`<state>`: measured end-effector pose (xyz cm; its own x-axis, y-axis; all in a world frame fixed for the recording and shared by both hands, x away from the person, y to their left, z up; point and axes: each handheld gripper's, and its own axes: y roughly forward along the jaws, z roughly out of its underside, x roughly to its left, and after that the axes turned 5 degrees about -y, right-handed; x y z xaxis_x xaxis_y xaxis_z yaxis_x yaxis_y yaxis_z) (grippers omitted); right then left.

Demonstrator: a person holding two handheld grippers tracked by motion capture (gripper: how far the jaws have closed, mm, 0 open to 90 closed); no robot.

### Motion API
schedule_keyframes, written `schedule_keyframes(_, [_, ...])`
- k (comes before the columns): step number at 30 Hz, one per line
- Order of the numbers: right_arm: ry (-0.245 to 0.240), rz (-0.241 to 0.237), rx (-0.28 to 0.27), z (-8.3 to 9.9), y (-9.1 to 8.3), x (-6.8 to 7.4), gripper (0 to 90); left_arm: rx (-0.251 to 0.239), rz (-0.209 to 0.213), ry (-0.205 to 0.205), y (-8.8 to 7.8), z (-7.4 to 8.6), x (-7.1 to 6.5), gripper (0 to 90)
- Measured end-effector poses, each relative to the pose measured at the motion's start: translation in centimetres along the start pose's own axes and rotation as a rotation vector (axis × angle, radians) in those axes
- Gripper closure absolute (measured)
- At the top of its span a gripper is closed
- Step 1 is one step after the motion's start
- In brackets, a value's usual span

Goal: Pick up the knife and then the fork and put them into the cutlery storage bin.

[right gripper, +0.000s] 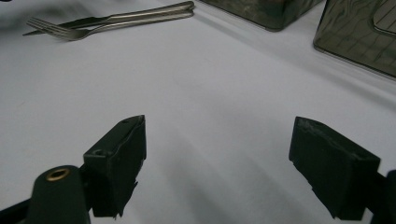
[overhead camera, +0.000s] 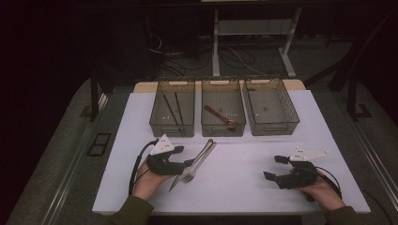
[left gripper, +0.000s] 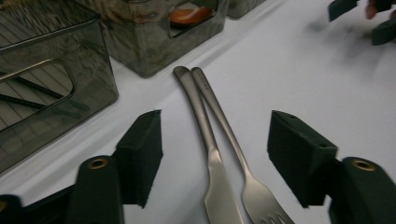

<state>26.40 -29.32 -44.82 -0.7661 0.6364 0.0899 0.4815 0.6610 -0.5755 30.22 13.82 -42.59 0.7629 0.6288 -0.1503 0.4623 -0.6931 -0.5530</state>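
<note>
Here the knife (left gripper: 219, 186) and fork (left gripper: 254, 189) lie touching on the white table (overhead camera: 244, 187), handles toward the bins, tips toward the person, between the left gripper (left gripper: 215, 158) pads, open and clear of them.

On the worktop (overhead camera: 244, 187), three bins stand side by side along the far edge. The left bin (overhead camera: 172, 123) holds two chopsticks (overhead camera: 172, 110); the middle bin (overhead camera: 223, 124) holds a spoon (overhead camera: 220, 116); the right bin (overhead camera: 272, 124) stands beside it. In front of the left and middle bins, a knife (overhead camera: 187, 171) and fork (overhead camera: 199, 161) lie touching, knife on the left, handles pointing toward the bins. The left gripper (overhead camera: 185, 157) sits just left of them, the right gripper (overhead camera: 274, 167) well apart to the right.
</note>
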Motion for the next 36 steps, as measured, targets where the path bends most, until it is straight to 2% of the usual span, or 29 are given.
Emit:
schedule_keyframes(4, [0.0,0.001,-0.002,0.0,0.0,0.0,18.1,0.038,-0.016,-0.002,1.5,-0.4,0.1,49.7])
schedule_keyframes(7, [-0.001,0.002,-0.001,0.0,0.0,-0.1,18.1,0.079,-0.007,-0.028,2.8,-0.6,0.2,56.0])
schedule_keyframes(12, [-0.001,0.005,-0.002,0.1,-0.1,-0.1,18.1,0.13,-0.015,-0.041,4.0,-0.8,0.3,61.3])
schedule_keyframes(24, [-0.001,0.005,-0.002,0.0,-0.1,-0.2,18.1,0.21,-0.025,-0.026,4.9,-0.7,0.1,70.5])
schedule_keyframes(26, [-0.002,0.005,-0.002,0.0,-0.1,-0.2,18.1,0.215,-0.035,-0.033,4.9,-0.7,-0.1,71.9])
schedule_keyframes(33, [-0.002,0.005,-0.001,0.1,-0.1,-0.2,18.1,0.253,-0.071,0.024,5.1,-1.1,-0.7,75.4])
schedule_keyframes(34, [-0.001,0.005,0.0,0.1,-0.1,-0.2,18.1,0.257,-0.075,0.006,5.1,-1.1,-0.8,76.3])
schedule_keyframes(36, [-0.002,0.004,0.0,0.1,-0.1,-0.2,18.1,0.26,-0.076,-0.002,5.2,-1.2,-0.8,76.7])
